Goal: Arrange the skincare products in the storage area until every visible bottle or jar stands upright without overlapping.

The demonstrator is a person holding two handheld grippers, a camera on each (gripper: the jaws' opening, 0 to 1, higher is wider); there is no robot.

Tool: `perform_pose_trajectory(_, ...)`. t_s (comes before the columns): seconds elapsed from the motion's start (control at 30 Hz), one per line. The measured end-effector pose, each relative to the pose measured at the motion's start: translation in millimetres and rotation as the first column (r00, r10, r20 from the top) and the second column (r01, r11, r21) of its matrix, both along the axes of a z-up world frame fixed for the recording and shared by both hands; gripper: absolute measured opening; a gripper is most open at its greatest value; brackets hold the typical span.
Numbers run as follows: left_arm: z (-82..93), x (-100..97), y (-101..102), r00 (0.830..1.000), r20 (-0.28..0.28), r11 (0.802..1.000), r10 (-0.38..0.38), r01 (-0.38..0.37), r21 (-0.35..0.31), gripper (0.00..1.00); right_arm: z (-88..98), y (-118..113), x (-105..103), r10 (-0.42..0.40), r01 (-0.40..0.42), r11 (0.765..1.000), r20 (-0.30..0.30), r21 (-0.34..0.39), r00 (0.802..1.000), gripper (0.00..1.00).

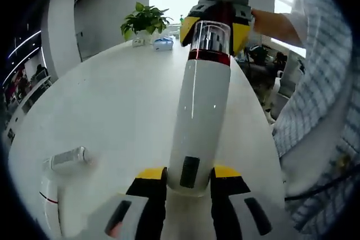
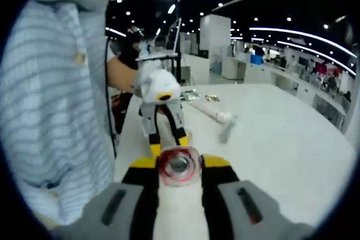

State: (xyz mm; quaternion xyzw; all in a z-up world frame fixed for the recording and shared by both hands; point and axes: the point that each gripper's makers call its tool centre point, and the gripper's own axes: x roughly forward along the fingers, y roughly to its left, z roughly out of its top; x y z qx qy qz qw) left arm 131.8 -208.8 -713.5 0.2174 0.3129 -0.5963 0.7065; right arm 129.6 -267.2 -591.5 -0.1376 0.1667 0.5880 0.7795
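A long white bottle [image 1: 199, 111] with a red band and a clear cap is held level above the white table [image 1: 112, 99], one gripper on each end. My left gripper [image 1: 190, 173] is shut on its base. The right gripper [image 1: 215, 29] is shut on the clear cap at the far end. In the right gripper view I look down the bottle's cap end [image 2: 179, 166], clamped by my right gripper [image 2: 179, 164], with the left gripper [image 2: 169, 144] beyond. A second white bottle [image 1: 49, 206] [image 2: 209, 111] lies flat on the table, a small clear piece [image 1: 68, 159] [image 2: 228, 130] beside it.
A potted plant [image 1: 145, 21] and a small pale box [image 1: 163, 42] stand at the table's far edge. The person's striped shirt [image 1: 320, 99] [image 2: 50, 99] is close beside the grippers. Small packets [image 2: 212, 98] lie further along the table [image 2: 281, 139].
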Motion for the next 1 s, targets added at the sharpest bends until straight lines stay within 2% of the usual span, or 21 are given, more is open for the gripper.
perform_pose_trajectory(0.37, -3.1, -0.7, 10, 1.0, 0.004, 1.0, 0.023, -0.023, 0.005, 0.3, 10.9, 26, 1, -0.016, 0.015, 0.999, 0.028, 0.048, 0.999, 0.26)
perform_pose_trajectory(0.7, -6.7, -3.6, 13, 0.999, -0.015, 0.999, 0.041, -0.041, 0.011, 0.32, 24.5, 62, 1, 0.026, -0.032, 0.996, 0.074, 0.088, 0.997, 0.26)
perform_pose_trajectory(1.0, -2.8, -5.5, 13, 0.994, -0.063, 0.994, 0.089, -0.092, -0.05, 0.35, 27.4, 85, -2, 0.073, -0.079, 0.994, 0.081, 0.071, 0.994, 0.26)
